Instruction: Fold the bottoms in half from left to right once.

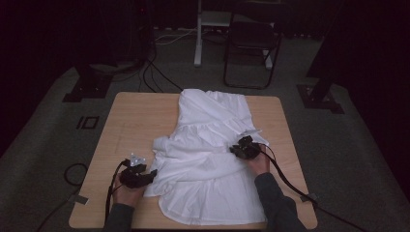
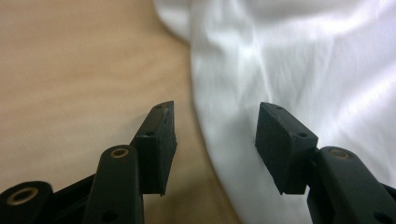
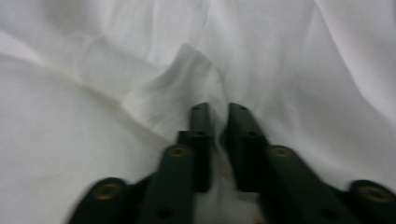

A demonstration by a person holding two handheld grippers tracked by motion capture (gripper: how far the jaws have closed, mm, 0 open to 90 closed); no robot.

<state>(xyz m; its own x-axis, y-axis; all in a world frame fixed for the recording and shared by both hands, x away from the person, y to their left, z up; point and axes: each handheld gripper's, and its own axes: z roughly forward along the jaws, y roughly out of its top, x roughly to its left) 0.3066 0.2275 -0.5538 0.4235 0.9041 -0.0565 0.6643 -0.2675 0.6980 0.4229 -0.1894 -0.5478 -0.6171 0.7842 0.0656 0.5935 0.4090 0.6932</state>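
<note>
Rumpled white cloth [image 1: 208, 150] on pale wooden table [image 1: 130, 121], soft ridge pinched in right tool [image 3: 218, 123]

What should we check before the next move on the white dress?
1. Right tongs pinching a fold of the dress: ok, jaws nearly together on cloth.
2. Left tongs gripping: not ok, jaws apart, dress edge between them, pads not pressing.
3. Dress fully on the table: ok.
4. Dress flat: not ok, bunched across the middle.
5. How much cloth the right tongs hold: cannot tell.

Left tongs [image 1: 151, 175] spread apart, right tongs [image 1: 234, 149] pinched together, both forearms low
</note>
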